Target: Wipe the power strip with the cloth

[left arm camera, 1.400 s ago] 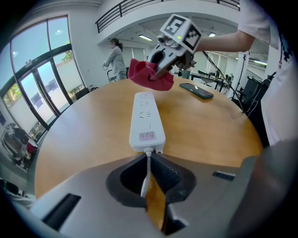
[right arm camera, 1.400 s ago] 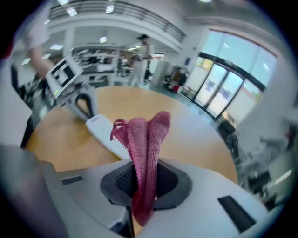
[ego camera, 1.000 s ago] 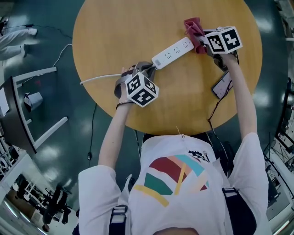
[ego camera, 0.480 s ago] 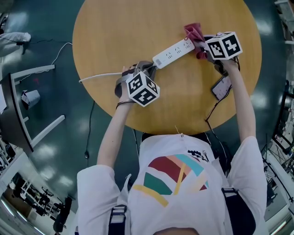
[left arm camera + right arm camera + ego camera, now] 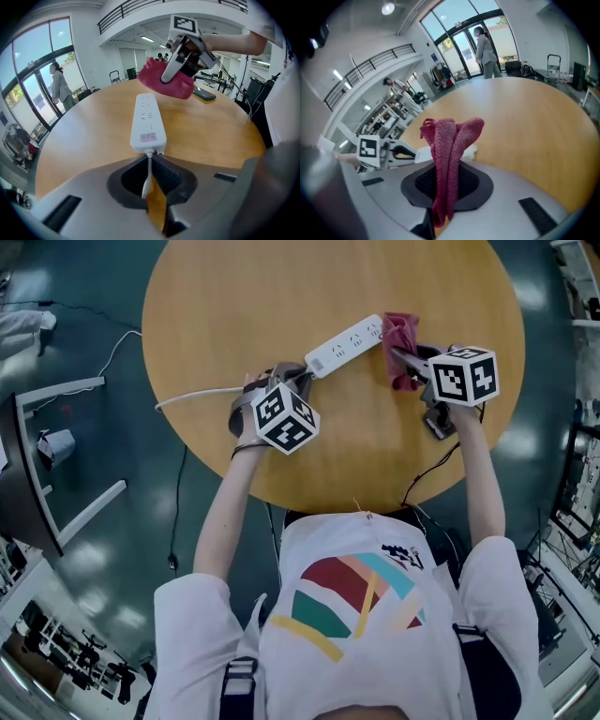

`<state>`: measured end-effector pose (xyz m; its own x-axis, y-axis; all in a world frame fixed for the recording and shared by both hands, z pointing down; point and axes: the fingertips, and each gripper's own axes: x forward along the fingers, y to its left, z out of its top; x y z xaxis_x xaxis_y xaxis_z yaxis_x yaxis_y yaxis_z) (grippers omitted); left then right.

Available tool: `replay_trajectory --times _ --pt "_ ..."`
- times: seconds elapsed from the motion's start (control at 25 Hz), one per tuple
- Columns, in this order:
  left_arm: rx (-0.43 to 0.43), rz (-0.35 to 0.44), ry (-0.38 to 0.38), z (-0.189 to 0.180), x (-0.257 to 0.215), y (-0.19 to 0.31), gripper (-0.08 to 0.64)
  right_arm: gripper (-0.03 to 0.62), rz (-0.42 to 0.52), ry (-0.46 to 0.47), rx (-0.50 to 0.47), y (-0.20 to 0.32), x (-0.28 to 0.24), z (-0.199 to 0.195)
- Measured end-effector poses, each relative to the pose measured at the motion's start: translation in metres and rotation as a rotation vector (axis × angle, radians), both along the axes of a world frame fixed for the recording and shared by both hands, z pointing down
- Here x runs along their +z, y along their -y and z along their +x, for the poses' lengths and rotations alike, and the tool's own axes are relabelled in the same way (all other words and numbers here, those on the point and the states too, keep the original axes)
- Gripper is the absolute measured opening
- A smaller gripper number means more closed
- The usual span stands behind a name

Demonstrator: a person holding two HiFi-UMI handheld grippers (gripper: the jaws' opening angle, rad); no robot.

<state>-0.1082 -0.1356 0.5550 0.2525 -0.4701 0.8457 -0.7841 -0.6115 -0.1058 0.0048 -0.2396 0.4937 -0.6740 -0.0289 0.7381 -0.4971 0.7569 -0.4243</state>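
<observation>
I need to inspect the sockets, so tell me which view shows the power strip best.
The left gripper view: the power strip lies lengthwise just ahead, top face and sockets clear, its cord pinched in the jaws. The head view shows it nearly whole but small. The right gripper view shows only white slivers behind the cloth.

The person wears a white short-sleeved T-shirt (image 5: 319, 545) with a chest print (image 5: 352, 601) of red, teal and yellow bands, and dark shoulder straps (image 5: 240, 695) with light buckles. The left claw (image 5: 151, 161) and the right claw (image 5: 446, 174) are grey with black ribbed pads (image 5: 167, 174); each carries a white cube (image 5: 284, 418) of black square markers.
</observation>
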Motion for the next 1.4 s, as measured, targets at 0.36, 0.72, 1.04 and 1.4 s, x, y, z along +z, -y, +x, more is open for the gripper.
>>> replay_trajectory --times 0.36,0.72,1.04,1.4 --pt "-0.011 0.025 0.001 0.002 -0.001 -0.001 0.072 0.038 -0.056 0.142 -0.203 -0.086 -0.03 -0.114" --pt "-0.028 0.065 -0.001 0.005 -0.006 0.0 0.072 0.039 0.123 -0.127 -0.303 -0.088 0.015 -0.142" --pt "-0.019 0.073 -0.007 0.003 -0.006 -0.006 0.072 0.039 0.225 -0.183 -0.334 -0.108 0.014 -0.128" --pt "-0.02 0.072 -0.02 -0.001 -0.003 -0.005 0.072 0.038 0.308 -0.242 -0.477 -0.128 0.022 -0.095"
